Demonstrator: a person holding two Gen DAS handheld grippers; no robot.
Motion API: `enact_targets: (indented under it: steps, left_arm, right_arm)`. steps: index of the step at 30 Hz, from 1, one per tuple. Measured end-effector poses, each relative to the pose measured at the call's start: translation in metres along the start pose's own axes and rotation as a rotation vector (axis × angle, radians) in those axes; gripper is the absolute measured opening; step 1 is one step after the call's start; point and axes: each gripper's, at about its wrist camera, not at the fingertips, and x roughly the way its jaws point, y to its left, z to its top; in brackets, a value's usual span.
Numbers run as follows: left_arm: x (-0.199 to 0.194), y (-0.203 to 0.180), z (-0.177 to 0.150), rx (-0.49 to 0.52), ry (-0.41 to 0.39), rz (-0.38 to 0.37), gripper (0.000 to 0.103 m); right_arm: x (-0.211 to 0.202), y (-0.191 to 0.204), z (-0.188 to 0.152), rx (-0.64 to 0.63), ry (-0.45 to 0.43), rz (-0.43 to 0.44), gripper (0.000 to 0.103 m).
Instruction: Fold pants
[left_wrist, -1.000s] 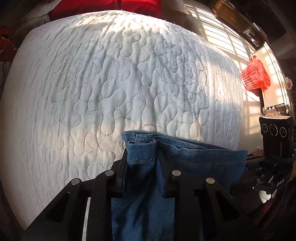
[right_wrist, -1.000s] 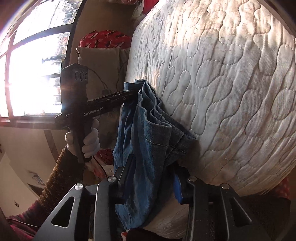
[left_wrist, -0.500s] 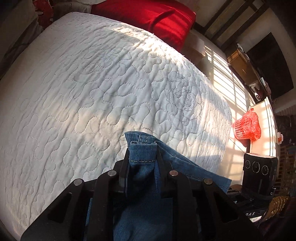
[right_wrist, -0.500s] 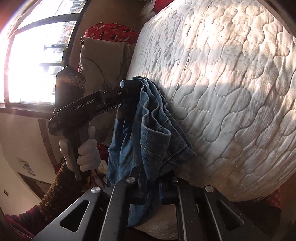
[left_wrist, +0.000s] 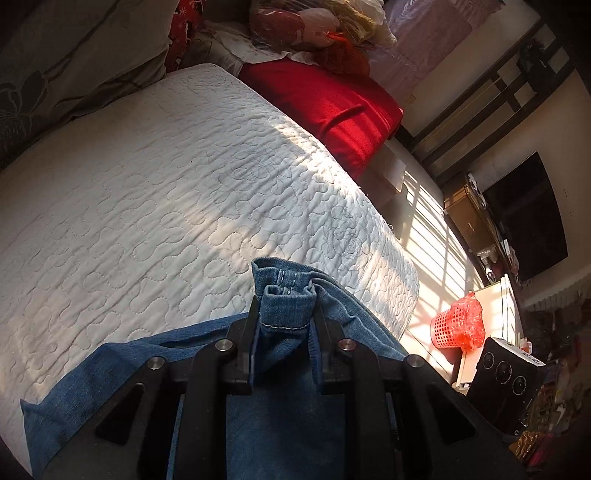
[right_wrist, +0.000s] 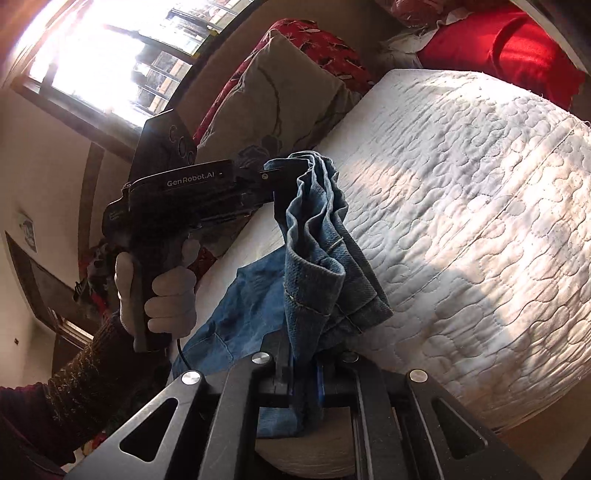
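Observation:
Blue denim pants (left_wrist: 284, 310) hang bunched between both grippers above the near edge of a white quilted mattress (left_wrist: 166, 206). My left gripper (left_wrist: 285, 325) is shut on a folded hem or band of the denim, and more cloth trails down to the left onto the bed. In the right wrist view my right gripper (right_wrist: 303, 373) is shut on another edge of the pants (right_wrist: 325, 266). The left gripper (right_wrist: 295, 173), held by a gloved hand (right_wrist: 166, 295), pinches the pants' far upper end there.
A red pillow (left_wrist: 332, 107) and a grey flowered cushion (left_wrist: 74, 62) lie at the head of the bed. A red basket (left_wrist: 458, 325) stands on the sunlit floor beside it. Bright window (right_wrist: 110, 55) behind the left hand.
Both grippers rose and rolled, lifting the pants off the mattress edge. The right gripper's jaws closed from partly open to shut on the denim. More of the bed and room shows.

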Motion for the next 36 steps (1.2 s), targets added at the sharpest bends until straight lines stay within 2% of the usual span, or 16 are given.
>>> enact_targets:
  steps: [5, 9, 13, 15, 17, 19, 20, 23, 27, 28, 30, 32, 34, 36]
  left_arm:
    - [-0.034, 0.026, -0.019, -0.084, -0.067, 0.002, 0.019]
    - [-0.065, 0.06, -0.046, -0.182, -0.113, 0.01, 0.019]
    - [-0.084, 0.101, -0.089, -0.29, -0.122, 0.104, 0.019]
    - [-0.085, 0.126, -0.117, -0.385, -0.102, 0.165, 0.019]
    - [-0.087, 0.148, -0.143, -0.49, -0.084, 0.185, 0.02]
    - [-0.097, 0.16, -0.167, -0.577, -0.096, 0.199, 0.02]
    - [-0.105, 0.161, -0.177, -0.61, -0.119, 0.199, 0.02]
    - [-0.134, 0.158, -0.205, -0.68, -0.207, 0.204, 0.021]
    - [-0.151, 0.144, -0.242, -0.765, -0.28, 0.151, 0.024]
    - [-0.149, 0.137, -0.251, -0.78, -0.287, 0.142, 0.027]
    - [-0.137, 0.122, -0.265, -0.801, -0.286, 0.128, 0.044]
    - [-0.121, 0.108, -0.277, -0.82, -0.27, 0.114, 0.045]
    - [-0.104, 0.097, -0.283, -0.828, -0.244, 0.091, 0.045]
    - [-0.089, 0.09, -0.284, -0.829, -0.214, 0.11, 0.045]
  right_arm:
    - [0.021, 0.054, -0.002, -0.16, 0.051, 0.011, 0.007]
    - [0.054, 0.095, -0.02, -0.281, 0.147, 0.035, 0.007]
    - [0.101, 0.127, -0.051, -0.41, 0.297, 0.045, 0.01]
    - [0.128, 0.135, -0.069, -0.46, 0.382, 0.019, 0.013]
    - [0.156, 0.137, -0.09, -0.515, 0.486, -0.047, 0.016]
    - [0.168, 0.138, -0.108, -0.579, 0.543, -0.111, 0.021]
    - [0.168, 0.138, -0.112, -0.594, 0.554, -0.119, 0.022]
    - [0.151, 0.135, -0.107, -0.559, 0.584, -0.085, 0.034]
    - [0.108, 0.13, -0.087, -0.532, 0.531, -0.03, 0.036]
    - [0.101, 0.129, -0.077, -0.517, 0.504, -0.028, 0.037]
    - [0.091, 0.123, -0.057, -0.495, 0.461, -0.041, 0.041]
    - [0.092, 0.12, -0.037, -0.493, 0.427, -0.07, 0.041]
    - [0.1, 0.128, -0.017, -0.491, 0.411, -0.063, 0.041]
    - [0.118, 0.139, -0.002, -0.487, 0.419, -0.041, 0.041]
